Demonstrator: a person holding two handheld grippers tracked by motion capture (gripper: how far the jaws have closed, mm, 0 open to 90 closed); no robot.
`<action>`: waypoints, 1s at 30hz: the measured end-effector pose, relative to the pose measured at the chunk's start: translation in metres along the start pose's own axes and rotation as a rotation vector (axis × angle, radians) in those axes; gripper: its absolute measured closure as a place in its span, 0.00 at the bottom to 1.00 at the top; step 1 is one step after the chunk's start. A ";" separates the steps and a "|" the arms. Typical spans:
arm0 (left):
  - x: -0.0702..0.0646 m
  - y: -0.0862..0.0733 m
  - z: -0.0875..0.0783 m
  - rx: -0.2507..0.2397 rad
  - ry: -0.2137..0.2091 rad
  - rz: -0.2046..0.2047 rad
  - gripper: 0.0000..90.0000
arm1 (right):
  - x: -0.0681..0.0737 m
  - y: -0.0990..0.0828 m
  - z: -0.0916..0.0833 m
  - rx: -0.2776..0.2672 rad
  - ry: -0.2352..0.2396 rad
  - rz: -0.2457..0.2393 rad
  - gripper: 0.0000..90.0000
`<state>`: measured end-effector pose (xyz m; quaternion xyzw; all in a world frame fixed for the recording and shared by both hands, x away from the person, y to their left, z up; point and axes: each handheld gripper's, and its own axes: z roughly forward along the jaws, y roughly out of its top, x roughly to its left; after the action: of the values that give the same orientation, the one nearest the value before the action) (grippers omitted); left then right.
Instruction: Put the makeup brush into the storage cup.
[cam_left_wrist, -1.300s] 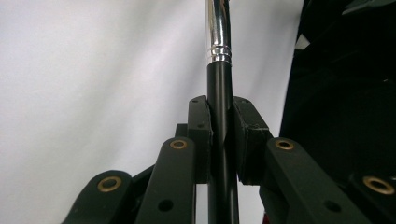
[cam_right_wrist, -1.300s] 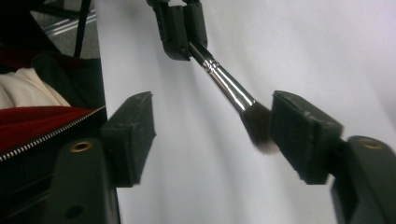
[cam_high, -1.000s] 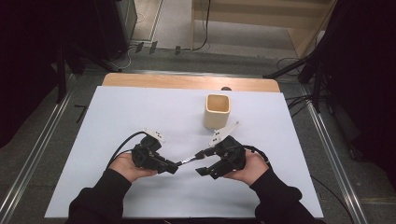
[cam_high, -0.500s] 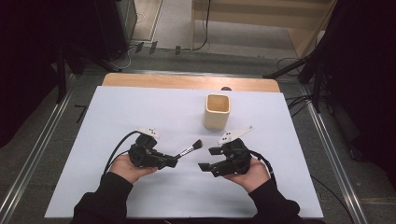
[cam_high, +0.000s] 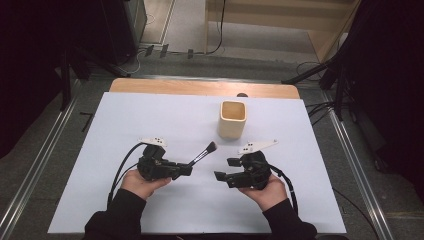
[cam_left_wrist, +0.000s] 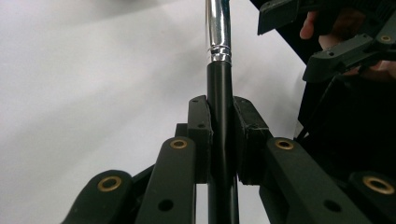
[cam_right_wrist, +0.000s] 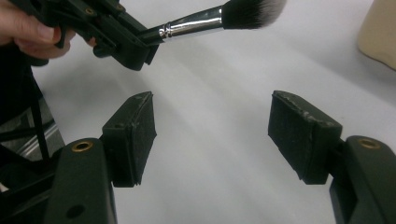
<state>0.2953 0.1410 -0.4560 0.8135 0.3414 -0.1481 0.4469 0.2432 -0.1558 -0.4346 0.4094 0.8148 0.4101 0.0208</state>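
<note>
The big white table (cam_high: 150, 115) holds a tan cup (cam_high: 232, 120), open at the top, near the far edge. The left gripper (cam_high: 186, 170) squeezes the black handle of a makeup brush (cam_high: 202, 153), whose dark bristles point up toward the cup. The left gripper view shows the shiny silver band (the high view cannot). The right gripper (cam_high: 220, 176) waits just beside it, jaws wide apart and empty. No writing can be read.

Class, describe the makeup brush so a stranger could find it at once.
Start at the white table sheet and find the left gripper. Its fingers clamp the makeup brush: black handle, silver collar, dark bristles pointing toward the beige cup.
</note>
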 end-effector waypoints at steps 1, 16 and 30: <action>0.000 0.000 0.000 -0.004 -0.004 -0.003 0.89 | 0.000 0.000 0.000 -0.007 -0.003 0.006 0.37; -0.009 -0.012 0.009 -0.137 -0.001 -0.057 0.89 | 0.005 0.001 0.007 -0.064 0.000 0.115 0.39; -0.018 -0.015 0.016 -0.196 0.015 -0.041 0.89 | 0.006 0.004 0.011 -0.132 -0.025 0.240 0.37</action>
<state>0.2725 0.1259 -0.4643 0.7599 0.3742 -0.1169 0.5185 0.2459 -0.1432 -0.4371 0.5068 0.7308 0.4571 0.0089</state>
